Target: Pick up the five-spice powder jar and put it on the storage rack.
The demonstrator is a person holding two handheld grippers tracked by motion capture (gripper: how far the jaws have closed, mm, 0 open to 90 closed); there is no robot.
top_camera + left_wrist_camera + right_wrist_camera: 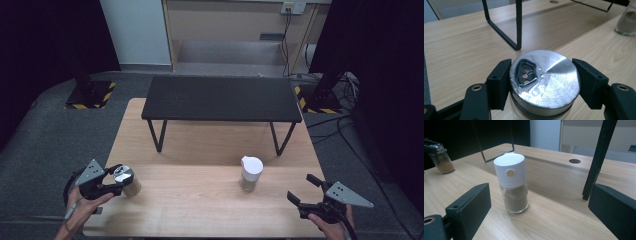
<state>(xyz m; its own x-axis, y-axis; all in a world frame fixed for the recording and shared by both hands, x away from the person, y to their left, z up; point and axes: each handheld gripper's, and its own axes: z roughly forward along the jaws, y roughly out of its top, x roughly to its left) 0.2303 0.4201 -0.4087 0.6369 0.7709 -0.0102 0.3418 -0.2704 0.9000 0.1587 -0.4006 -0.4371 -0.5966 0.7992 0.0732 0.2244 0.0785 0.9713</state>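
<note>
Dark room, grey floor, light wooden table with a low black shelf on thin metal legs standing across its far half. Near left corner of table: jar with a shiny metal lid, brownish powder inside, upright on the wood. Left gripper clamped on it: in the left gripper view both black pads sit flush against the lid rim, one each side, no gap visible. Left hand enters from bottom edge, forearm angled up and inward, grey triangular plate on top, jaws pointing right toward table centre. Lid carries a dark triangular insert with holes and a scrap of clear film, off-centre. Right of centre: second jar with a white cap, glass body, tan powder, upright, well apart from the metal-lid jar and in front of the shelf's right leg. Right gripper near the right front edge, jaws spread wide, nothing between the pads, aimed up-left toward the white-cap jar but clear of it. Right hand low at bottom edge, wrist roughly level, plate trailing to the right. Right gripper view: white-cap jar framed between the two open jaws, farther off, round yellowish spot on the cap side; left gripper with its jar at far left.
</note>
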